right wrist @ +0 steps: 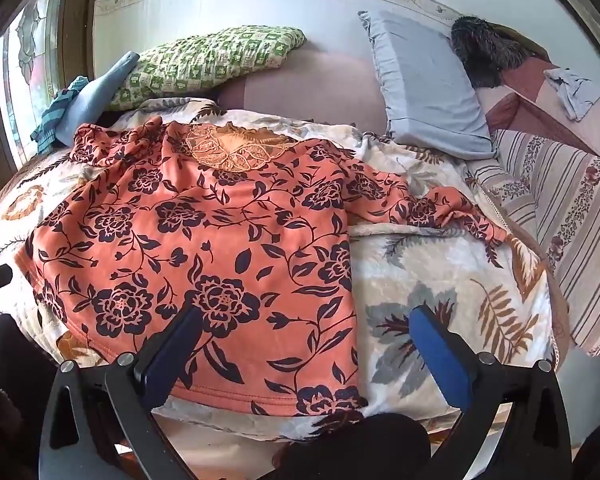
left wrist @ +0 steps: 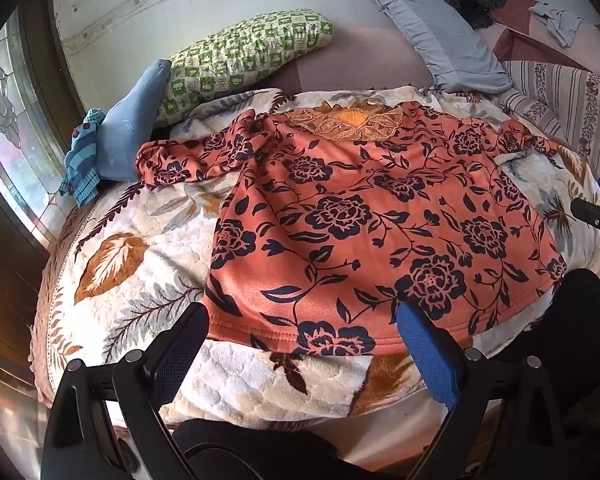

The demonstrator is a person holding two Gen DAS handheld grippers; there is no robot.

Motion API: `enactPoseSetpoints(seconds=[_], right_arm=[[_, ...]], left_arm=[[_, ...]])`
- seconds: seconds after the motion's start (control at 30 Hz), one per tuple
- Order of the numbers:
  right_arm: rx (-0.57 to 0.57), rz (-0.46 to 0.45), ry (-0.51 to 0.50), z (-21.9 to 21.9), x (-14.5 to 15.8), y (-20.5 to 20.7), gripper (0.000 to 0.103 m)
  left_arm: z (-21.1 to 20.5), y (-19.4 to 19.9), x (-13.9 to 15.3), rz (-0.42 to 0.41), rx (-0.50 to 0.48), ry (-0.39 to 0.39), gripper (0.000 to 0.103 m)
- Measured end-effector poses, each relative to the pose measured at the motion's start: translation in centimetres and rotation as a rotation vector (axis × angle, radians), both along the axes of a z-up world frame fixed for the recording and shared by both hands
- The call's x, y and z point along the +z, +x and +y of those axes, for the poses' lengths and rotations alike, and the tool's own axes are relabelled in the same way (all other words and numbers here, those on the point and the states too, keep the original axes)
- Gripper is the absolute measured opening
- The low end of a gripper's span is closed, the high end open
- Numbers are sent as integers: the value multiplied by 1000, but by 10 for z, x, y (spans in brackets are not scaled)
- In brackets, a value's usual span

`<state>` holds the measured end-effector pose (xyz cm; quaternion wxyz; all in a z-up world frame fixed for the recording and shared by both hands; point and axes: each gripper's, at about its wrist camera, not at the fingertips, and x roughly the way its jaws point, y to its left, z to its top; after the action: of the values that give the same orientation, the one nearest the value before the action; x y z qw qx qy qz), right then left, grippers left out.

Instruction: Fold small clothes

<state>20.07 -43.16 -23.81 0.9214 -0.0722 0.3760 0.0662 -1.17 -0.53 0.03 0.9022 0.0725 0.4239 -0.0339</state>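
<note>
A salmon-orange top printed with dark navy flowers (left wrist: 364, 216) lies spread flat, lace neckline away from the cameras, on a cream plush blanket with brown and grey leaves (left wrist: 132, 280) covering the bed. The left gripper (left wrist: 304, 336) hangs over the top's near hem, jaws wide apart and empty. The right gripper (right wrist: 308, 332) hovers above the top's right hem corner, jaws likewise spread, gripping nothing.

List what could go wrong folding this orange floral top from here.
The orange floral top has bunched sleeves, so folding now may trap wrinkles. It lies on a plush leaf-print blanket; either open gripper, left or right, might pinch blanket along with the hem.
</note>
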Motion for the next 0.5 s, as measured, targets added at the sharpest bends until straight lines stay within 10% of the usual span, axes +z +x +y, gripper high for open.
enactPoseSetpoints(seconds=[0.5], right_arm=[[-8,18,50,-7,-9,6,102]], left_arm=[[-1,5,-2,31,12,-13,95]])
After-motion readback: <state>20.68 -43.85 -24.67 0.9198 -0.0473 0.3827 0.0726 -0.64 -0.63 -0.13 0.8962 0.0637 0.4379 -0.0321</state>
